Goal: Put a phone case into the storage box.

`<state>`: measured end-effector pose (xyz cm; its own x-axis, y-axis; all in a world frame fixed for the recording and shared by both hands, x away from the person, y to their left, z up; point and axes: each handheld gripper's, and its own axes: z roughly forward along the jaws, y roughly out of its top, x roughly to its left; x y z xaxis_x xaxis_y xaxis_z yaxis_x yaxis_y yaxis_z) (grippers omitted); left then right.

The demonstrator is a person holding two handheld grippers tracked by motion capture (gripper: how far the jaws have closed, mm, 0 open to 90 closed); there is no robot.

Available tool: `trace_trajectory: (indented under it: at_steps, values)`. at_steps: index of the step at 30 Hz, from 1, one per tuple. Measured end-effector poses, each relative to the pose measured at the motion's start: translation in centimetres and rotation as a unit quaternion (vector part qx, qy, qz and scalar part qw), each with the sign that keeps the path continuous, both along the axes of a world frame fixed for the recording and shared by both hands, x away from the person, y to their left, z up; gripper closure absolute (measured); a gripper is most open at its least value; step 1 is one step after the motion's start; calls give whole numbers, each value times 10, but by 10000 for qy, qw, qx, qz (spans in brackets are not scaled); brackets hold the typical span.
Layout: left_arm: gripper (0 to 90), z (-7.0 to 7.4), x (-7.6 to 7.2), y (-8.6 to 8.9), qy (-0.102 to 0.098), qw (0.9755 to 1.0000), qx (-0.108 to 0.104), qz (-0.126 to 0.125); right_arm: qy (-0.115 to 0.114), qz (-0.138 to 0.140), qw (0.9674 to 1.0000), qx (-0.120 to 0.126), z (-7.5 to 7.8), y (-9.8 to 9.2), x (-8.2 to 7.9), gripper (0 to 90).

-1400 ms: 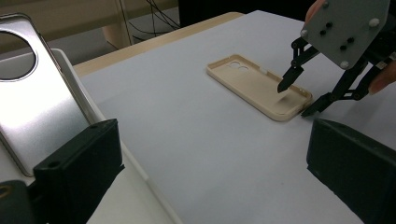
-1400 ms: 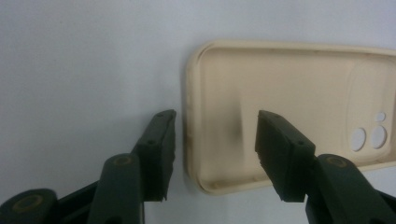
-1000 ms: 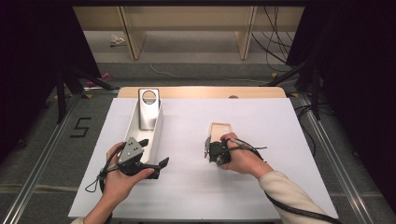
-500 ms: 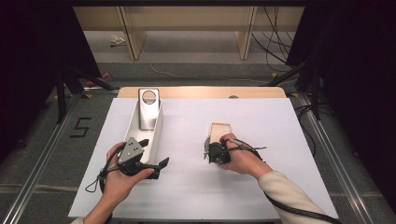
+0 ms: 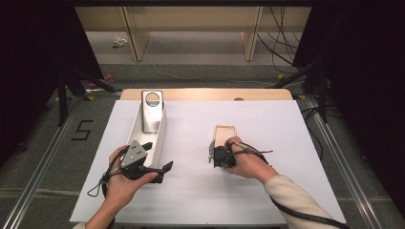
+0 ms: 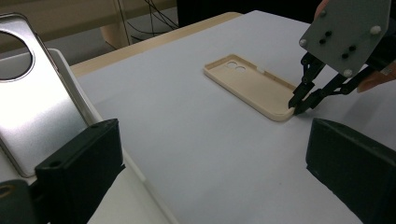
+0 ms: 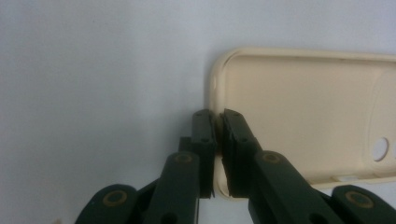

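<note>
A cream phone case [image 5: 224, 132] lies open side up on the white mat, right of centre. My right gripper [image 5: 211, 150] is at its near end, and its jaws are shut on the case's raised rim [image 7: 215, 122]. From the left gripper view, the case [image 6: 247, 81] lies flat with the right gripper [image 6: 296, 106] pinching its corner. A silver phone [image 5: 153, 109] with a round camera hole leans in a long white tray [image 5: 160, 136]. My left gripper [image 5: 157, 156] rests beside the tray's near end, jaws wide open around nothing [image 6: 217, 140].
The white mat [image 5: 286, 143] covers most of the wooden table [image 5: 205, 94]. Cables trail from both grippers toward the near edge. Metal rails and dark stands flank the table on both sides.
</note>
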<state>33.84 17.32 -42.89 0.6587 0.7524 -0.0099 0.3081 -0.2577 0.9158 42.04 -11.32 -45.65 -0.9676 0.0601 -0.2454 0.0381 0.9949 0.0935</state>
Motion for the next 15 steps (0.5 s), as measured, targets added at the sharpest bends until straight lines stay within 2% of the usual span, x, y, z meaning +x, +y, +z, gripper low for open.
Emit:
trace_trajectory:
  at_steps: [8, 9, 12, 14, 15]
  values:
    - [30, 0, 0, 0, -2, 10000, -2, -6, -34, 16, 10000, 11, 2, 0, -1, 852]
    - [30, 0, 0, 0, 0, 10000, -2, -5, -68, 1, 9999, 97, 1, -1, -2, 852]
    - [30, 0, 0, 0, -1, 10000, -1, -6, -87, -2, 9999, 93, 2, -2, -2, 854]
    - [30, 0, 0, 0, -6, 10000, 4, -16, -115, 31, 9998, 185, 3, -3, -2, 855]
    - [30, 0, 0, 0, -1, 10000, 3, -9, -91, 5, 9999, 137, 4, -3, -2, 856]
